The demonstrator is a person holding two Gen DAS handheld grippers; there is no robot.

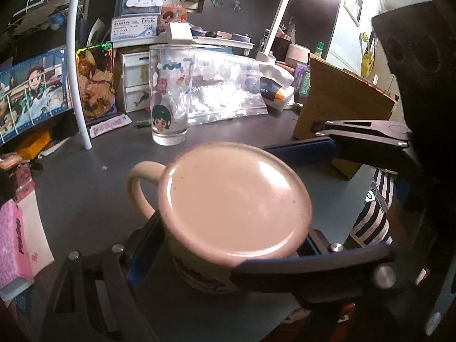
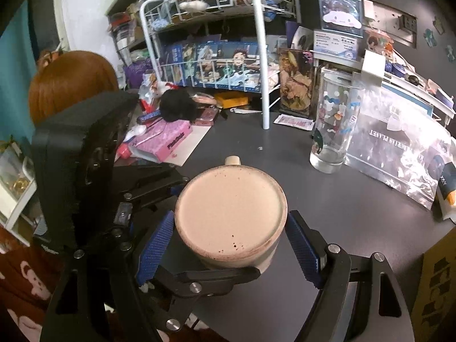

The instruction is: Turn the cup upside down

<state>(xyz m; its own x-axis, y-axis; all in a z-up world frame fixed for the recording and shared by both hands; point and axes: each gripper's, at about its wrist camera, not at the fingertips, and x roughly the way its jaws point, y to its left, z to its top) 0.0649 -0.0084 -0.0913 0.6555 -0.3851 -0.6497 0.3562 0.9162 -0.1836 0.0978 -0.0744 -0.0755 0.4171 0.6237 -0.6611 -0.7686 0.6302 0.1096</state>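
A cream ceramic mug (image 1: 233,202) stands upside down on the dark table, its flat base up and its handle (image 1: 139,188) to the left. It also shows in the right wrist view (image 2: 230,216), handle at the far side. My left gripper (image 1: 228,245) has its blue pads against both sides of the mug. My right gripper (image 2: 228,245) is open, its blue pads (image 2: 155,245) standing apart on either side of the mug, not touching it. The right gripper's finger (image 1: 299,149) shows behind the mug in the left wrist view.
A tall printed glass (image 1: 171,94) stands behind the mug, also in the right wrist view (image 2: 332,125). A clear plastic bag (image 2: 399,154) lies to its right. A white wire rack leg (image 2: 263,65), a pink box (image 2: 162,139) and a cardboard box (image 1: 342,99) stand around the table.
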